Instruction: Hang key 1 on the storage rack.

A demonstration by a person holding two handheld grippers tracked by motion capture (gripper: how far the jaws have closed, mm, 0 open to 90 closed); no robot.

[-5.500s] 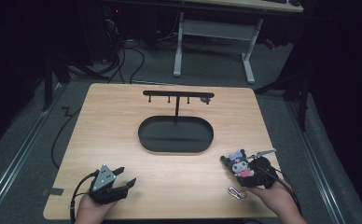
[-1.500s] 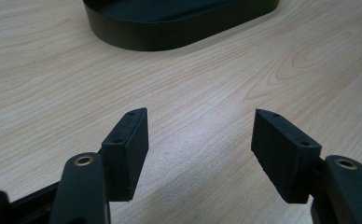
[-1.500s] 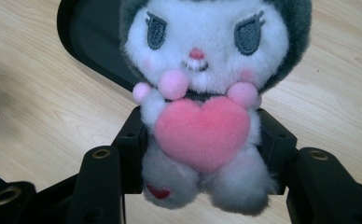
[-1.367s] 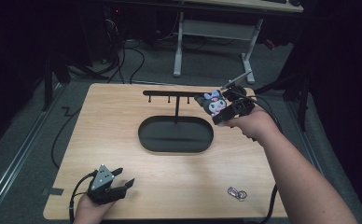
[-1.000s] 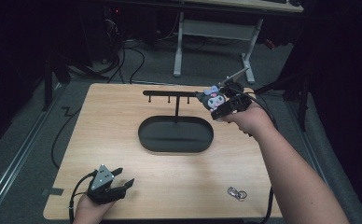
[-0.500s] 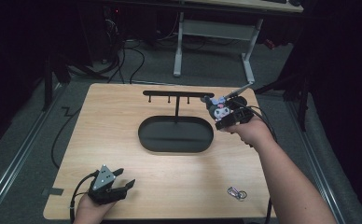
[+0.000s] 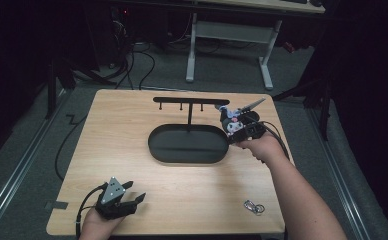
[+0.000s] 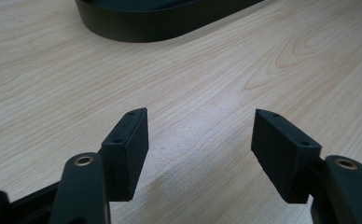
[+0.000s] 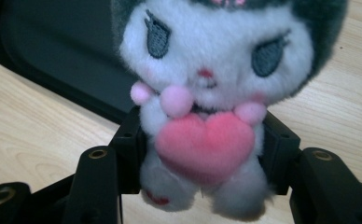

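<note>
A: State the condition of each gripper.

B: The right gripper [image 7: 234, 125] is clamped on the plush toy [image 9: 207, 107]. In the right gripper view, both pads press the toy's body at the level of its pink heart [image 9: 205, 147]. Its jaws have just been opening slightly, with the toy between them and the pads in contact. The left gripper [image 8: 200, 151] rests at the near left of the counter [image 7: 132, 130], jaws spread, with nothing between them.

A: Where is the toy located?

B: In the high view it is at the right end of the black oval tray [image 7: 189, 145], just beside the right tip of the hook stand [image 7: 189, 101] that rises from the tray. A metal clip [image 7: 253, 205] lies well apart, at the near right of the counter.

A: How is the current step best performed?

B: Judged from the pose, the step is to place the toy at the stand or in the tray.
1. Keep the grip low on the body so that the head stays free.
2. Hold the toy upright and approach the tray rim slowly.
3. Release only once the toy is supported, because soft plush can spring sideways.
4. Keep the left gripper parked, clear of the tray.

A: Any brands, labels or writing?

B: None readable. The toy shows embroidered eyes and a plain heart. No tag text can be made out.
</note>
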